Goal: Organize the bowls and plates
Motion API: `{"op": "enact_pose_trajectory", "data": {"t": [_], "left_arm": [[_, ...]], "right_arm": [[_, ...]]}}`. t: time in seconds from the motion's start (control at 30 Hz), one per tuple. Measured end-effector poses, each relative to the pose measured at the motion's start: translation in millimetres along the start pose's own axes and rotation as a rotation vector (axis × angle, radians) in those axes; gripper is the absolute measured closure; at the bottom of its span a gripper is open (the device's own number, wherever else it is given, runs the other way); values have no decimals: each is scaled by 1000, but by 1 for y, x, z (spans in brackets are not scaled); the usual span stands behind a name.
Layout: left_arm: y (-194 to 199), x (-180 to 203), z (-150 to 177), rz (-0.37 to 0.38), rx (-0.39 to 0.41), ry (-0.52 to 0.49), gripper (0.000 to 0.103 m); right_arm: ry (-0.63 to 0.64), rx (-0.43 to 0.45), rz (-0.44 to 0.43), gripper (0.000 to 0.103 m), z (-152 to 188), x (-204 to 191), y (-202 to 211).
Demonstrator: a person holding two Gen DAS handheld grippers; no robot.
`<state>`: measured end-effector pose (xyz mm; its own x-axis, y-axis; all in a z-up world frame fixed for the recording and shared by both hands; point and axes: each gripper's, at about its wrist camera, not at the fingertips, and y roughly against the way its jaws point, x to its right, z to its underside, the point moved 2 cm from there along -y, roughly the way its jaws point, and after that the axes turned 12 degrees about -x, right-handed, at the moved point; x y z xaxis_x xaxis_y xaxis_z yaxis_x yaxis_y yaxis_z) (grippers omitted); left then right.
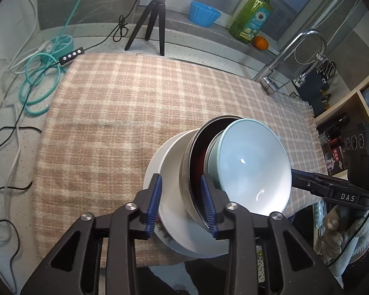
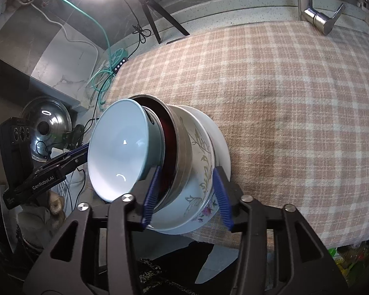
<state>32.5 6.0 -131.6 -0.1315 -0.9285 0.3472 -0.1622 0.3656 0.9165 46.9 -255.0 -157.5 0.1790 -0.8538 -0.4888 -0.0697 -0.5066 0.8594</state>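
Note:
A stack of dishes sits tilted at the near edge of the checked cloth (image 1: pixel 135 113). From the bottom it holds a white plate (image 2: pixel 221 137), a flower-patterned bowl (image 2: pixel 196 196), a metal bowl (image 2: pixel 182 152) with a dark inside, and a light blue bowl (image 1: pixel 253 167) on top. My left gripper (image 1: pixel 180 179) is open and straddles the rims of the white dishes and the metal bowl (image 1: pixel 184 189). My right gripper (image 2: pixel 187 172) is open on the opposite side, with the metal and flowered rims between its pads. The pads do not seem to press on the dishes.
A black tripod (image 1: pixel 152 17), a blue fluted cup (image 1: pixel 204 13), a green soap bottle (image 1: pixel 253 17) and an orange (image 1: pixel 260 42) stand at the back. A faucet (image 1: pixel 287 56) rises at the right. Cables (image 1: pixel 37 78) lie at the left, and a pot lid (image 2: pixel 46 123) sits below the table's edge.

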Motion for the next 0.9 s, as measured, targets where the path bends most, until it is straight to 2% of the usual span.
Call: {"op": "enact_pose_trajectory", "data": {"t": [0.13,0.2,0.33,0.43,0.57,0.63,0.73,0.8,0.9], "left_arm": [[4,-1,1,-14,17,3,71],[9,-1,3,-23,27,3,71],[20,-3,8,-49,66,3,56],[30,-3,13,-76,100,1,55],[44,3,21,-100,149,-9,37],[51,10,24,-134,168,-26,36],[61,21,29,-163,203,-57,34],[68,27,33,-172,228,-71,31],[76,33,38,-168,244,-82,30]], "right_arm": [[12,25,22,56,1,0,8],[21,45,47,51,1,1,14],[52,107,110,42,4,-2,27],[78,156,164,36,9,-7,38],[116,226,235,34,19,-21,52],[133,263,260,26,24,-28,58],[156,314,290,21,33,-39,69],[171,333,304,21,39,-48,75],[179,357,318,12,45,-55,81]]}}
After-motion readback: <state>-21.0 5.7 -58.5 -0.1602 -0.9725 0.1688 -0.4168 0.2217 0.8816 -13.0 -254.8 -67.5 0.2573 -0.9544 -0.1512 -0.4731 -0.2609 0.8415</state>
